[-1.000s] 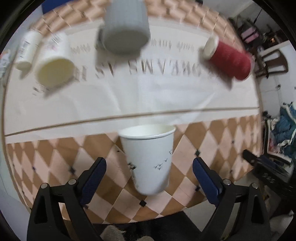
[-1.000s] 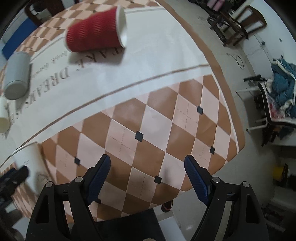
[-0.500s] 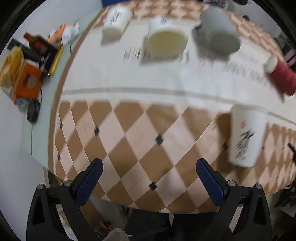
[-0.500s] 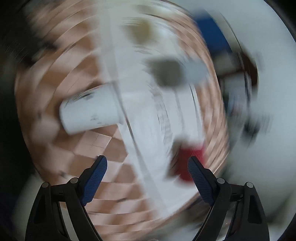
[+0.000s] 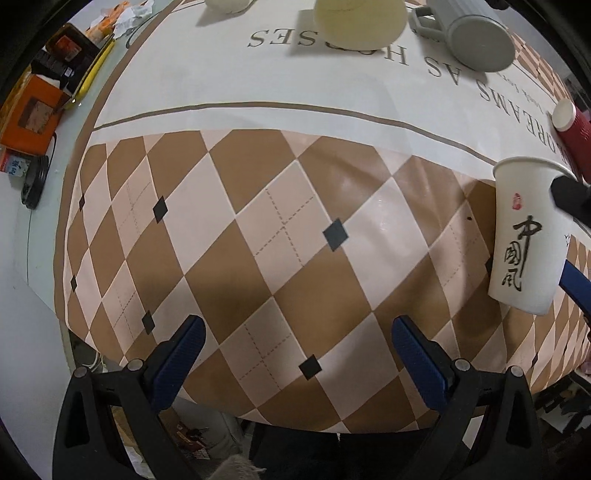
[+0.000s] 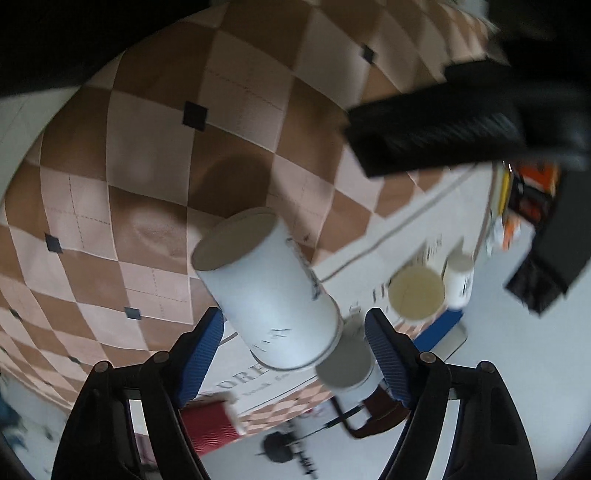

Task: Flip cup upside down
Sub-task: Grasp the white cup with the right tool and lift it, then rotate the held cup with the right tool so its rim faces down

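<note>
A white paper cup with black calligraphy (image 5: 526,236) stands upright, mouth up, at the right of the left wrist view on the checkered tablecloth (image 5: 258,240). My left gripper (image 5: 295,354) is open and empty, well left of the cup. The right wrist view is turned over: the same cup (image 6: 269,291) lies between the spread blue fingers of my right gripper (image 6: 295,332), which is open around it. I cannot tell whether the pads touch it. A blue pad of the right gripper (image 5: 574,284) shows beside the cup.
A cream cup (image 5: 356,22), a grey mug (image 5: 476,40) and a red ribbed cup (image 5: 572,129) lie on the white lettered cloth behind. Orange boxes and clutter (image 5: 33,114) sit on the left table edge. The table's near edge is close below my left gripper.
My left gripper has swung left away from the white cup, which now sits at its right edge. My right gripper has rolled over and come around the cup.
</note>
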`<state>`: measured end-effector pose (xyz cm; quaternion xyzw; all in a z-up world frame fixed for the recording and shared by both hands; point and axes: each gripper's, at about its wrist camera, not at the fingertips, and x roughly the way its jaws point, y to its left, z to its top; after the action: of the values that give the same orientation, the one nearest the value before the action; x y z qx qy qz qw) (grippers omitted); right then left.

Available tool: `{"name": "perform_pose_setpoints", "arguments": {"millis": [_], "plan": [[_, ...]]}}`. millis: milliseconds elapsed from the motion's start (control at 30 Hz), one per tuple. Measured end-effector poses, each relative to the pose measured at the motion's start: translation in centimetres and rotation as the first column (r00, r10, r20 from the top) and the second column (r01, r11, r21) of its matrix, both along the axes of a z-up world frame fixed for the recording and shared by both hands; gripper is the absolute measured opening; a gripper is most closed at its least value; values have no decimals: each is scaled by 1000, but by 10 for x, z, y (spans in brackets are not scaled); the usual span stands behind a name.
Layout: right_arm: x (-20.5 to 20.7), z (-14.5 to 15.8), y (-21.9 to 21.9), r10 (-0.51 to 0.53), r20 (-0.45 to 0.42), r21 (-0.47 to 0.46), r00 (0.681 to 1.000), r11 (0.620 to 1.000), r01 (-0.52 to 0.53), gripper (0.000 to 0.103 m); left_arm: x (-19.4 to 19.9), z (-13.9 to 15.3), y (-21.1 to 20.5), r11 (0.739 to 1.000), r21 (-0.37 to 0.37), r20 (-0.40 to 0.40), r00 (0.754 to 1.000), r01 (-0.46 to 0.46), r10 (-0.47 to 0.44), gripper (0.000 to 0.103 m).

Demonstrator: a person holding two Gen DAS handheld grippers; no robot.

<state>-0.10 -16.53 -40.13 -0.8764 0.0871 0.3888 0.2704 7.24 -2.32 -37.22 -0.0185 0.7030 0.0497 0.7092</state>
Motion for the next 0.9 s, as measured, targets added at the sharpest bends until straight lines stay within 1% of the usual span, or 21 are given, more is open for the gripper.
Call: {"name": "perform_pose_setpoints", "arguments": {"millis": [167,300,433,500,567,633,667,733,800,867,900], "plan": [[-3,-18,5,60,-1,-73,998,996,-60,67,-1,-5,20,1000,-12,-1,1000,-26,26,103],[-3,-22,7,82,-3,-84,997,993,-82,66,-2,-3,34,999,-12,1,999,-39,39,103],[-6,-20,9,44,-16,-58,999,997,-44,65,-1,-5,41,999,-9,-1,999,-49,49,103],[-6,-15,14,3,-21,-26,1000,1000,-3,65,-1,-3,45,999,-6,3,999,-53,53,103],[-3,-8,21,-78,-37,5,996,997,78,65,3,2,55,999,-1,9,998,-54,54,103],[5,-1,29,-180,-65,29,981,983,182,65,4,10,54,999,7,16,998,-54,54,103],[10,4,33,-234,-76,43,969,970,238,65,5,13,55,998,12,18,998,-54,54,103],[23,12,39,-360,-114,56,926,928,368,65,6,16,61,998,18,23,998,-58,58,103],[43,21,47,-519,-175,49,837,844,534,65,7,19,67,998,23,26,998,-65,65,103],[67,28,50,-677,-243,24,695,712,702,65,10,20,74,997,29,32,997,-74,73,103],[77,30,50,-728,-266,9,632,653,757,65,10,19,76,996,30,33,996,-78,77,103]]}}
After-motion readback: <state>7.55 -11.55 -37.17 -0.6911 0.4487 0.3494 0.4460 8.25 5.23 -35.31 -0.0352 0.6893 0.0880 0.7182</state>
